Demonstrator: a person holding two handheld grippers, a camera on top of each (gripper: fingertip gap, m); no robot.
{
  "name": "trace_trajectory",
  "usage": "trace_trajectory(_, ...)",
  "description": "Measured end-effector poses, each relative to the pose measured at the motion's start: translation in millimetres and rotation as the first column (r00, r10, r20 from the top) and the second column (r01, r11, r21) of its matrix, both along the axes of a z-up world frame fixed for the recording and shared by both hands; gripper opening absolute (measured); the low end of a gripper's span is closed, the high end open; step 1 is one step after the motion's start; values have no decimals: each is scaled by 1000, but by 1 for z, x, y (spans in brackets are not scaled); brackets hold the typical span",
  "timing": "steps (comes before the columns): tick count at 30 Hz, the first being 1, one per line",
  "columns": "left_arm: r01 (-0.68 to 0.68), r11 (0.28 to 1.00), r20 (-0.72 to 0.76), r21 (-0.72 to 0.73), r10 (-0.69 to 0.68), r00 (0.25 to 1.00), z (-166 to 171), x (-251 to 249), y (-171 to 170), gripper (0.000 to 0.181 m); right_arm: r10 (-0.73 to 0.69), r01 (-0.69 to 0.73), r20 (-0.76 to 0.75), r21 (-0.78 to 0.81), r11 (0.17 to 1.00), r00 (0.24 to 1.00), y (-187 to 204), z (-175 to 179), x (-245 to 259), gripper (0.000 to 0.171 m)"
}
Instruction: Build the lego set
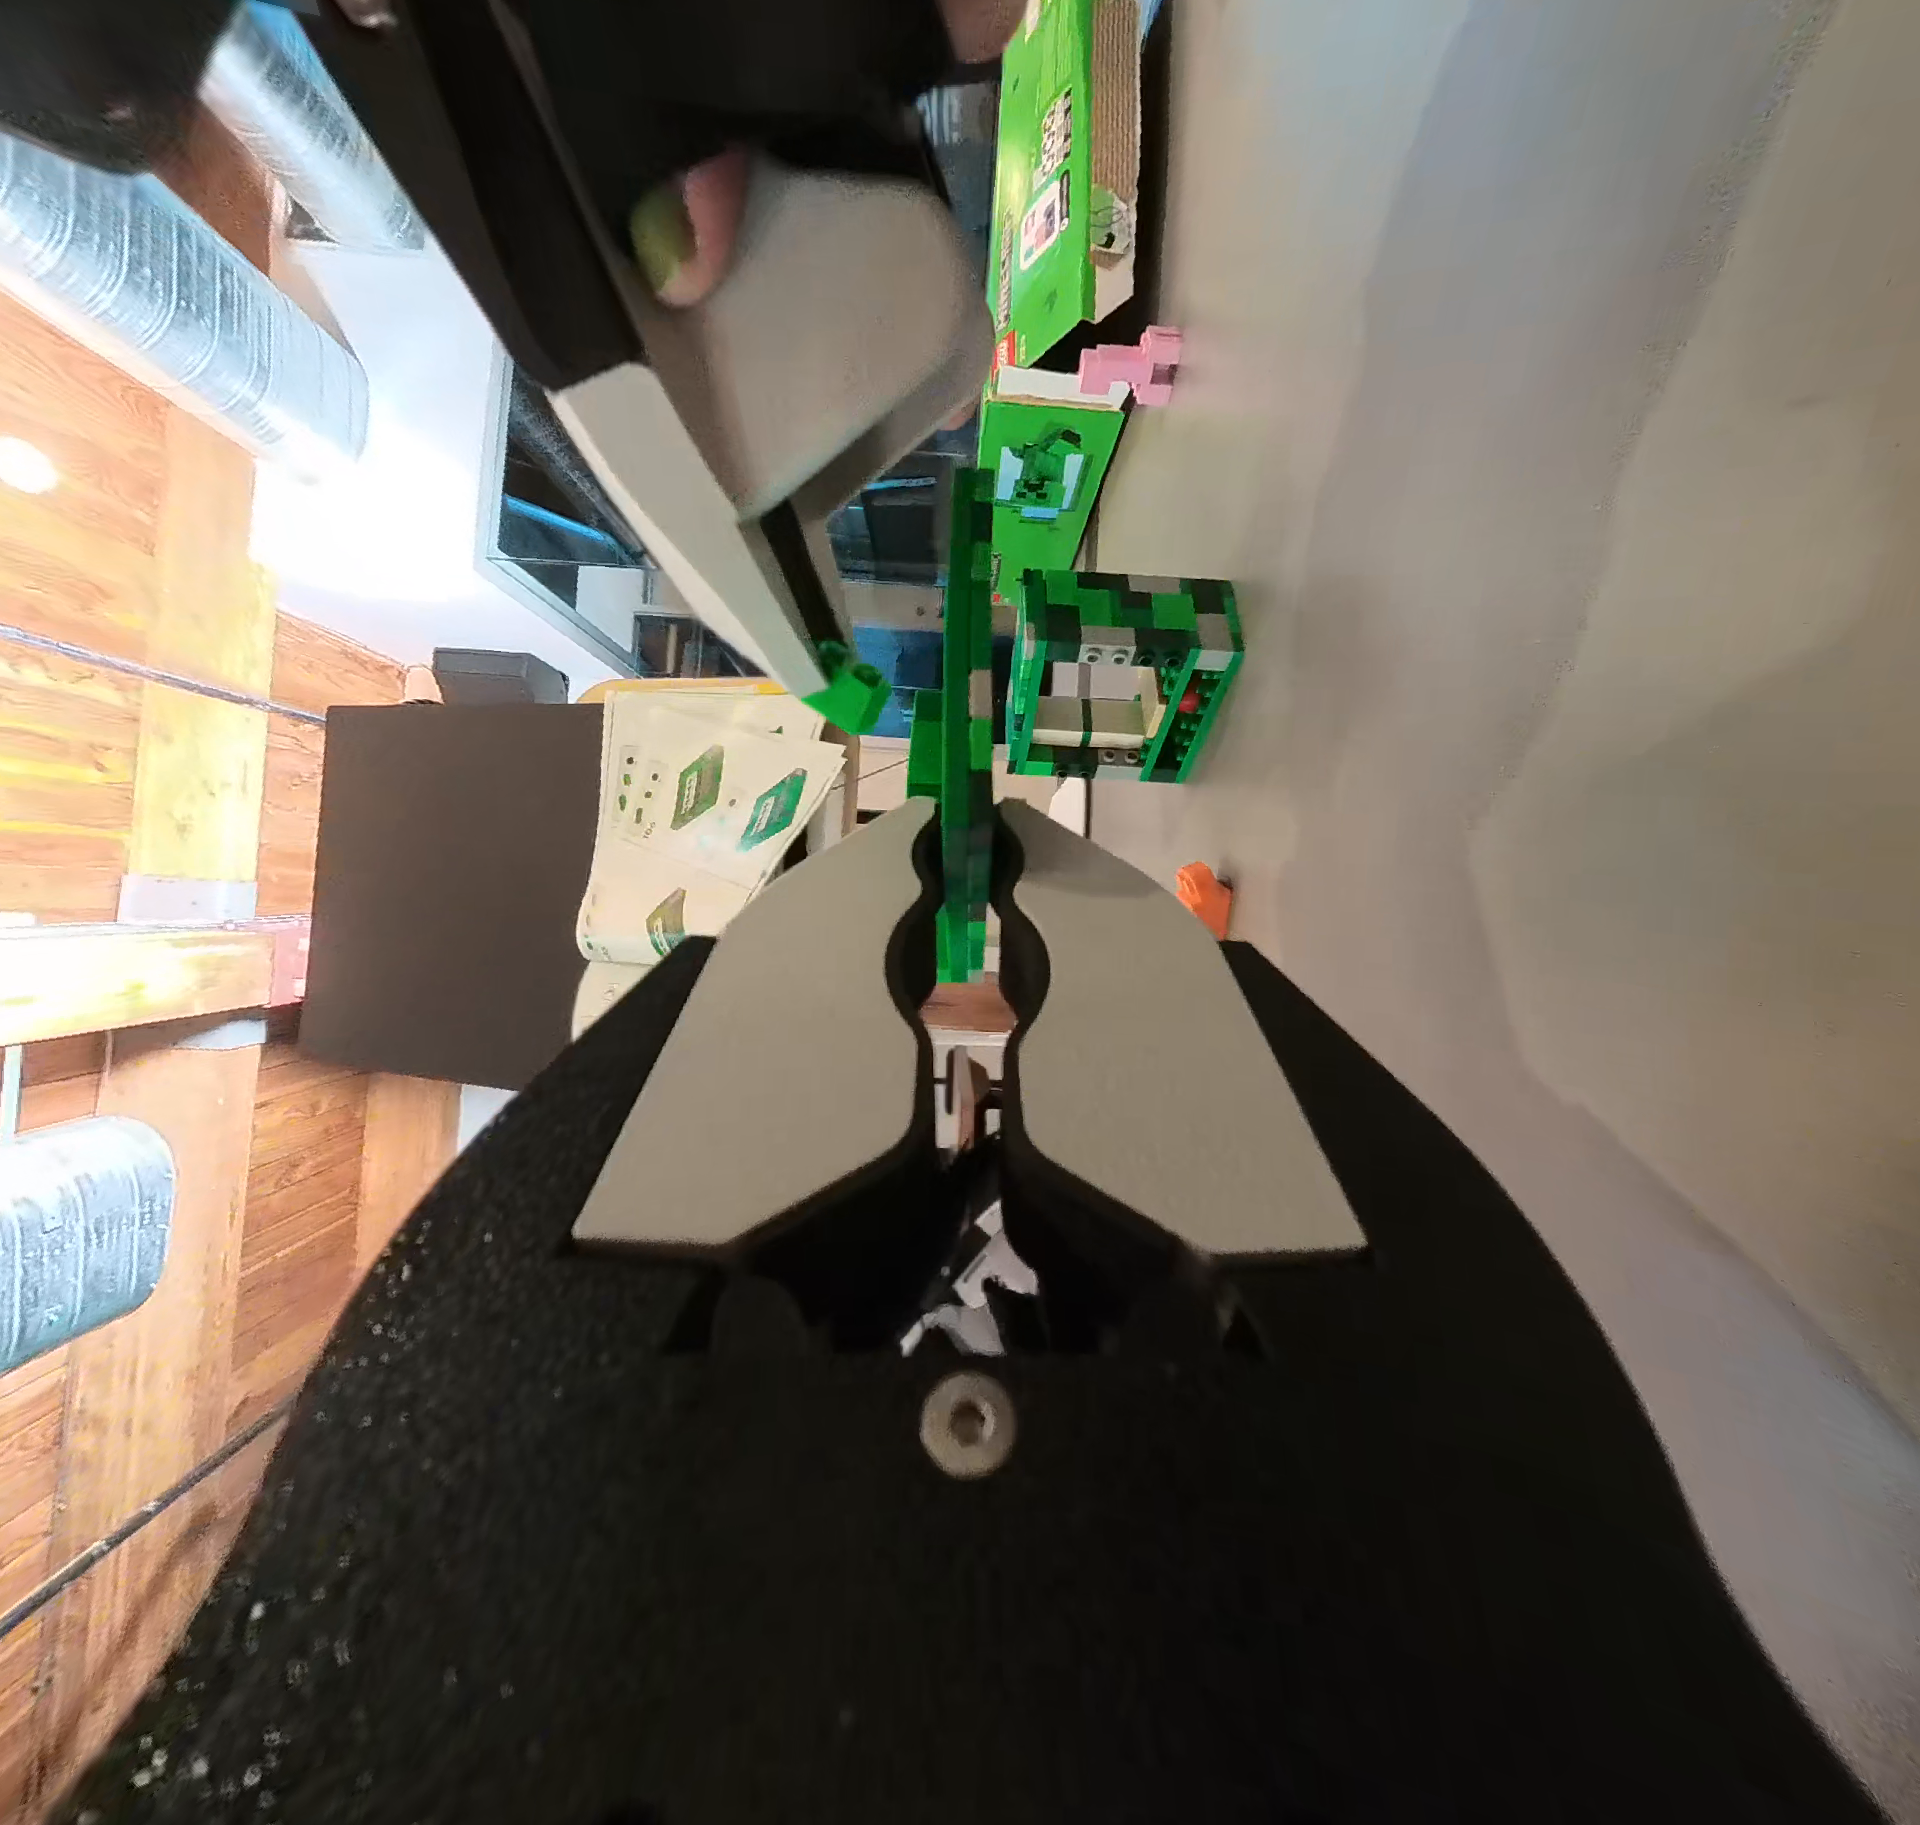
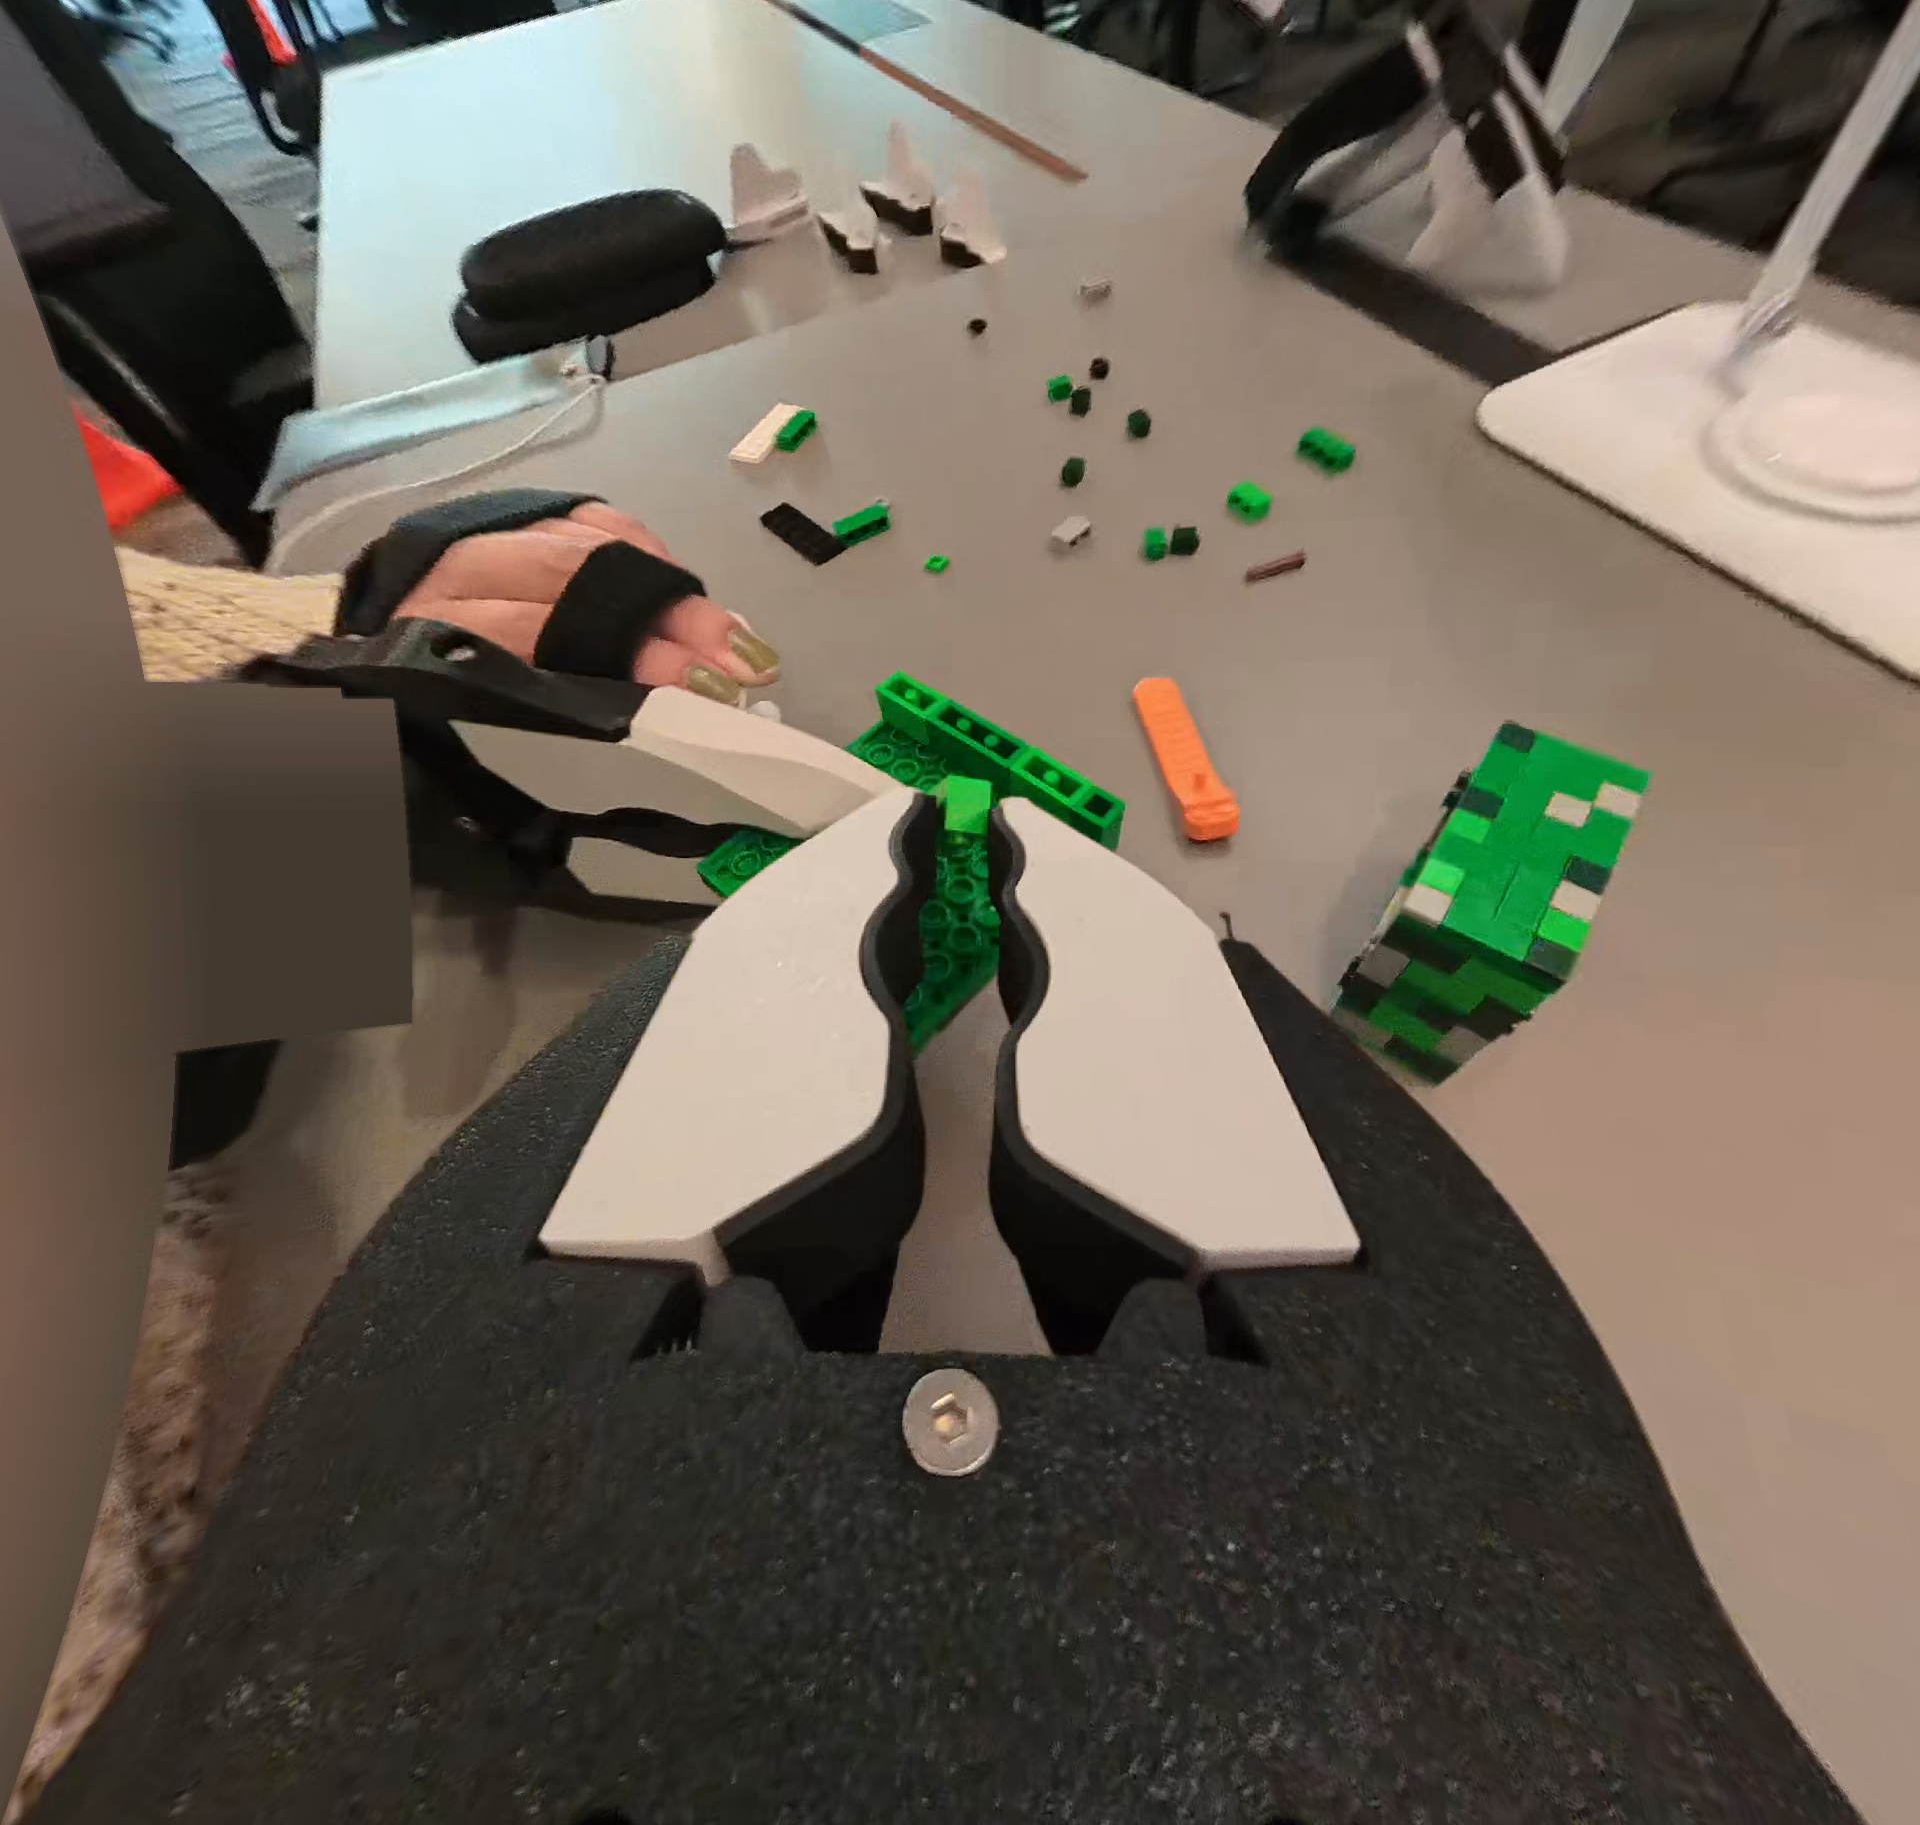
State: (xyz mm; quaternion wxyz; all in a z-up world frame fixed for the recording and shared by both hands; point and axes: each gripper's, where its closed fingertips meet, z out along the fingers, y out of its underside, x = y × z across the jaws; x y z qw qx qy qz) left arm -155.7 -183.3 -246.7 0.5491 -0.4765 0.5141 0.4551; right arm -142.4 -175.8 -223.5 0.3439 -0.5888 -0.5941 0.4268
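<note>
While the left tool (image 1: 971, 830) clamps the green plate assembly (image 1: 964, 695) by its edge, holding it above the tabletop (image 2: 1455, 632), the right tool (image 2: 954, 819) pinches a small green brick (image 2: 966, 804) just over its studs. Judged light, rigid, slick plastic; grip flat sidewalls, since the joints may pop under skewed pressure.

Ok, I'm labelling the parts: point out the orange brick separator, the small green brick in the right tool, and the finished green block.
orange brick separator (image 2: 1184, 759), right wrist view, mid-handle.
small green brick (image 2: 966, 803), right wrist view, top face.
finished green block (image 2: 1496, 892), right wrist view, upper face.
</note>
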Motion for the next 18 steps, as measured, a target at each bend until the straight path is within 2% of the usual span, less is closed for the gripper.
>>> trace_trajectory(5,-11,1000,-1,3,11,1000,1,-2,1,6,-36,29,43,157,987,998,-3,-13,1,8)
trace_trajectory(9,-7,1000,-7,-8,7,1000,-2,-2,1,6,-49,23,114,220,975,992,-4,-23,7,8)
trace_trajectory(16,-5,1000,-20,-11,5,1000,-3,-1,2,6,-65,24,159,246,969,985,-3,-25,7,13)
trace_trajectory(18,-9,1000,-16,-13,9,1000,-3,-2,2,6,-64,22,164,241,970,984,-3,-24,6,8)
